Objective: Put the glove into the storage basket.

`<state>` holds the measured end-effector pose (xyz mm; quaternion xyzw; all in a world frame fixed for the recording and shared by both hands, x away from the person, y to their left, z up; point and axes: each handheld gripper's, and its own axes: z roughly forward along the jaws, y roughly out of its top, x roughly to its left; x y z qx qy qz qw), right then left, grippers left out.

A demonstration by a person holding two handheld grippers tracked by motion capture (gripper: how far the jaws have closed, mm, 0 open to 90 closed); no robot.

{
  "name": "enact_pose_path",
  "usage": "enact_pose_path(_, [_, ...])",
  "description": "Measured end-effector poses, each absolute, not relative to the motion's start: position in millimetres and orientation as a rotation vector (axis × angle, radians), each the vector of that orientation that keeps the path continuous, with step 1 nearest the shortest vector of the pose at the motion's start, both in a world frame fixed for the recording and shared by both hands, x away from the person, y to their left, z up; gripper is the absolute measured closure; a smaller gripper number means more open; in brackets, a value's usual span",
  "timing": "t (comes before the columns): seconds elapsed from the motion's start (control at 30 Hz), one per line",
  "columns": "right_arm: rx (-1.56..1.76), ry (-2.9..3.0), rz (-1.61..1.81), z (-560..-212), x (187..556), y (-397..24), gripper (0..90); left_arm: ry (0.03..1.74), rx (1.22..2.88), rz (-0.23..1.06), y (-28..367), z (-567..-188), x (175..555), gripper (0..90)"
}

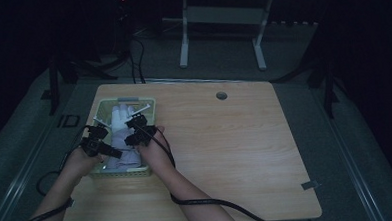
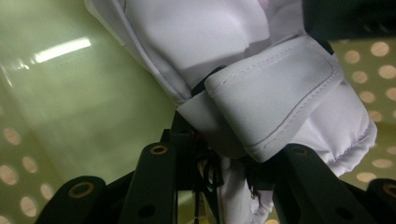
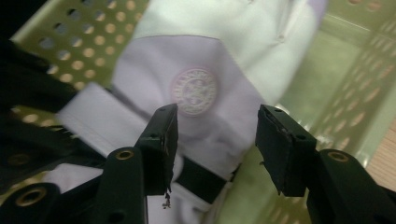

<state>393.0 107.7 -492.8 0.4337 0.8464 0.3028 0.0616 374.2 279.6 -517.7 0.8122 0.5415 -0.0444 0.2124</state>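
The left gripper [image 2: 219,163] was clamped on a white glove [image 2: 261,93] inside the green basket [image 1: 151,105]. The right gripper [image 3: 215,140] hovered over it with its 2 jaws apart.

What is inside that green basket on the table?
A white padded glove with a cuff strap and a round emblem lies in the green basket. The glove and both hand-held grippers cover most of the floor, so anything underneath is hidden.

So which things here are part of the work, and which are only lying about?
In use:
- glove
- basket
- left gripper, shut on the glove
- right gripper, open

Idle:
- table
- table hole
- tape scrap
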Motion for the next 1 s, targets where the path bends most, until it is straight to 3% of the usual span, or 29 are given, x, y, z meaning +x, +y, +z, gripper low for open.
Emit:
enact_pose_path(0.17, [1.268,2.56,0.967,-482.0,389.1,106.1,43.8,1.547,2.279,-0.071,273.5,-517.4,374.2,55.2])
enact_pose_path(0.47, [1.252,2.577,1.063,-467.1,391.0,84.5,24.5,1.457,2.193,0.245,272.0,-505.6,359.1,14.4])
enact_pose_path(0.73, [1.181,2.587,1.118,-455.4,388.1,69.2,18.8,1.43,1.947,0.409,278.6,-490.8,337.7,4.2])
enact_pose_path(1.0, [1.146,2.573,1.131,-451.2,384.0,58.0,18.3,1.357,1.95,0.435,263.0,-482.3,327.1,4.2])
